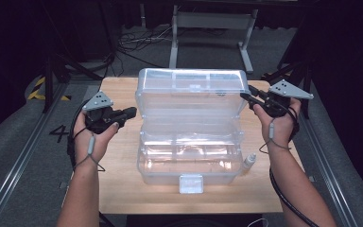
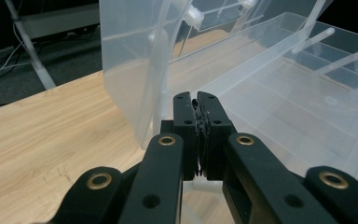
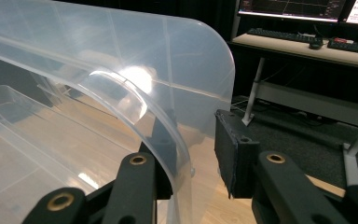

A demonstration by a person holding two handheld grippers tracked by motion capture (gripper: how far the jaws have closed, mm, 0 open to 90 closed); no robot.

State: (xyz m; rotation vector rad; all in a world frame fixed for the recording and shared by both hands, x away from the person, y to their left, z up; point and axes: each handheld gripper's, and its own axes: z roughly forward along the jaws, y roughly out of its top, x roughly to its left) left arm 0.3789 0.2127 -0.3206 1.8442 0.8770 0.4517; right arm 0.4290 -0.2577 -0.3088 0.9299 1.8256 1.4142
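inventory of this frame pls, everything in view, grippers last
box: 1, clear plastic, table centre, open
lid: 1, clear, raised at the box's far side
latch: 1, clear, box's near front
bottle: 1, small, whitish, on table by box's right near corner
table: 1, light wood, under all
desk frame: 1, grey, on floor beyond table
monitors and keyboards: on a desk, background of right gripper view
left gripper: 1, black, shut, left of box, near lid's edge
right gripper: 1, black, open, jaws astride lid's right edge
hands: 2, holding the grippers
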